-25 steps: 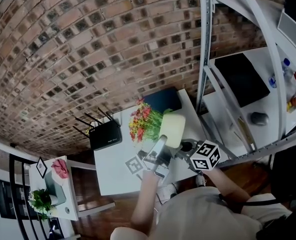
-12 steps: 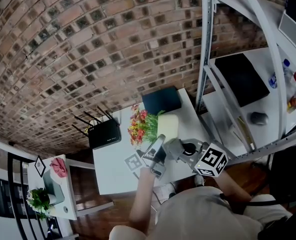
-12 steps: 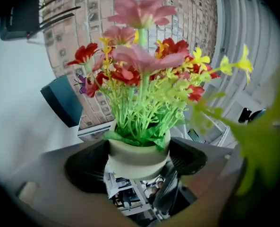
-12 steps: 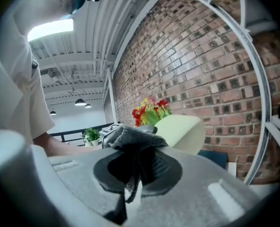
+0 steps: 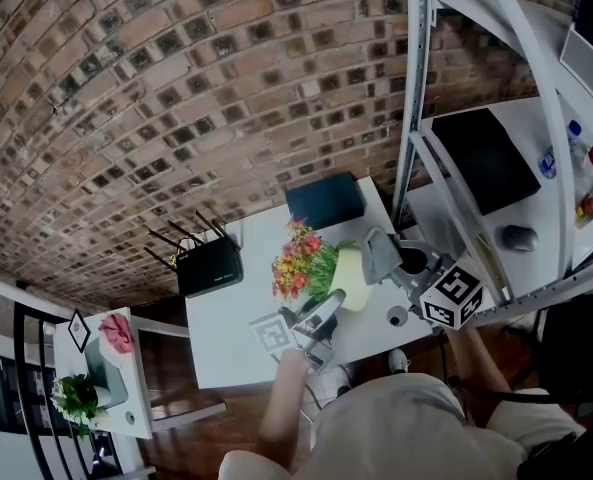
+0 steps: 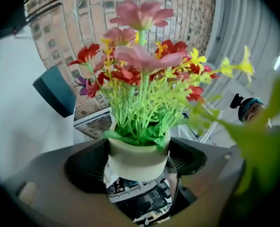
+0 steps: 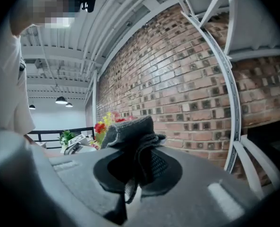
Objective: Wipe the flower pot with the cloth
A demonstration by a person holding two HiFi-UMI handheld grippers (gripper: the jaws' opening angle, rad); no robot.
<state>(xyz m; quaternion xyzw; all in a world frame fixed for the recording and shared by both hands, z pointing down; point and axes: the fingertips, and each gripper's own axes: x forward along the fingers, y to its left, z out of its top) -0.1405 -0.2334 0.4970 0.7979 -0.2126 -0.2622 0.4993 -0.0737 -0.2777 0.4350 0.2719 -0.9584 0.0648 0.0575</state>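
The flower pot point(image 5: 349, 277) is cream, with red, pink and yellow artificial flowers point(image 5: 299, 261) on green stems. It hangs tilted over the white table point(image 5: 231, 343), with my left gripper point(image 5: 323, 313) shut on it from below. In the left gripper view the pot point(image 6: 136, 157) sits pressed between both jaws, and the flowers point(image 6: 142, 65) fill the view above. My right gripper point(image 5: 384, 257) is just right of the pot, shut on a dark grey cloth point(image 7: 131, 138) that bunches up between the jaws. The cloth and the pot look slightly apart.
A black router point(image 5: 210, 267) with antennas and a dark blue box point(image 5: 323, 200) stand at the table's back. A metal shelf frame point(image 5: 412, 98) rises at the right, with a black pad point(image 5: 484, 156) and a mouse point(image 5: 521, 236) beyond. A small round cap point(image 5: 397, 316) lies on the table.
My right gripper has swung up and to the right with the cloth, off the pot's side. The left gripper has sunk a little with the pot, and the flowers have shifted right.
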